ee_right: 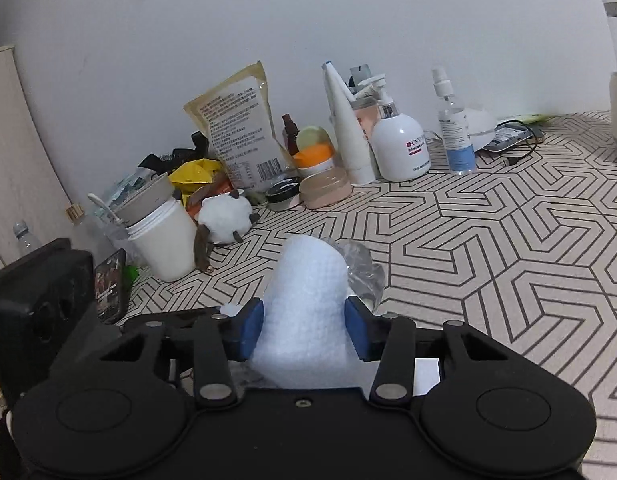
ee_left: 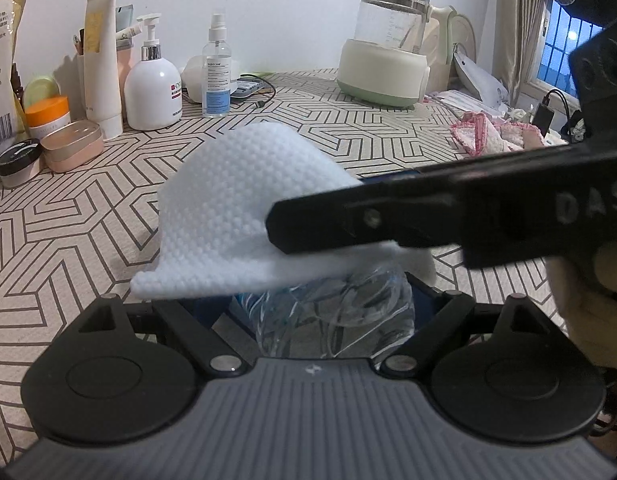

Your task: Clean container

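My left gripper (ee_left: 320,304) is shut on a clear plastic container (ee_left: 340,316), held low between its blue pads. My right gripper (ee_right: 304,328) is shut on a white textured wipe (ee_right: 308,304); the wipe fills the gap between its blue pads (ee_right: 250,328). In the left wrist view the right gripper reaches in from the right and the wipe (ee_left: 236,208) lies over the top of the container. In the right wrist view the container (ee_right: 360,268) peeks out behind the wipe.
A table with a geometric-patterned cloth (ee_left: 88,220). Toiletries stand along the wall: pump bottle (ee_left: 152,84), spray bottle (ee_left: 217,68), tube, jars. A glass kettle (ee_left: 388,40) stands at the back right, a pink cloth (ee_left: 492,136) to the right. A white tub (ee_right: 160,236) is at left.
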Motion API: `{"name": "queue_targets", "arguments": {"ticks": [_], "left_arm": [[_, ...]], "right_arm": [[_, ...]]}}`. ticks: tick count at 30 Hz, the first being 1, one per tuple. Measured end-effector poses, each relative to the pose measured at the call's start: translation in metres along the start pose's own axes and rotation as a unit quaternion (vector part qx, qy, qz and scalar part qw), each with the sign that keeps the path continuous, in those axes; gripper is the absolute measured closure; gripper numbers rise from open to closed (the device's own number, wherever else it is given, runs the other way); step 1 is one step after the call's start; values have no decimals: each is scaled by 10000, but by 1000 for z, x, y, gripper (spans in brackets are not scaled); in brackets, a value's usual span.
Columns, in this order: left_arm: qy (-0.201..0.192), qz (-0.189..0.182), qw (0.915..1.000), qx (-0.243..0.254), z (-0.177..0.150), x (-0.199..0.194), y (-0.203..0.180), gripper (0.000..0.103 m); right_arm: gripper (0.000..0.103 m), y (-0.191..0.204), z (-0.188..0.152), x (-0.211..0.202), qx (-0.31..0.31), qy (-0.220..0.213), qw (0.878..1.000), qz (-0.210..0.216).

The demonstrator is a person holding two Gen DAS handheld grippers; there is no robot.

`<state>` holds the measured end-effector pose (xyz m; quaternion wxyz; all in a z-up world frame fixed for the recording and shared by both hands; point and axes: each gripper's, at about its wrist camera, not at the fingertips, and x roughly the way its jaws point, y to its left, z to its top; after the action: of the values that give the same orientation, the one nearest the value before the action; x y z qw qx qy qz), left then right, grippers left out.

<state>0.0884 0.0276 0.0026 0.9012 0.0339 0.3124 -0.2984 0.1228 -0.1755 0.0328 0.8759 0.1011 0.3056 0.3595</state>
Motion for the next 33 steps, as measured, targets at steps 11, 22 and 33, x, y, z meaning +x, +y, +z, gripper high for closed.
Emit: {"name": "queue_targets", "arguments": {"ticks": [11,22,33], "left_arm": [[-5,-16,10000,-19,0,-1,1,15],[-17,-49,10000,-74,1,-1,3,14],[-12,-52,10000,-72,0,0,2,14]], "right_arm": [[50,-5,-19,-21,502,11,9979,413],[44,-16,-20,-14,721,32,9950,689],[37,-33,-29,-6,1142,-47,9875,1083]]}}
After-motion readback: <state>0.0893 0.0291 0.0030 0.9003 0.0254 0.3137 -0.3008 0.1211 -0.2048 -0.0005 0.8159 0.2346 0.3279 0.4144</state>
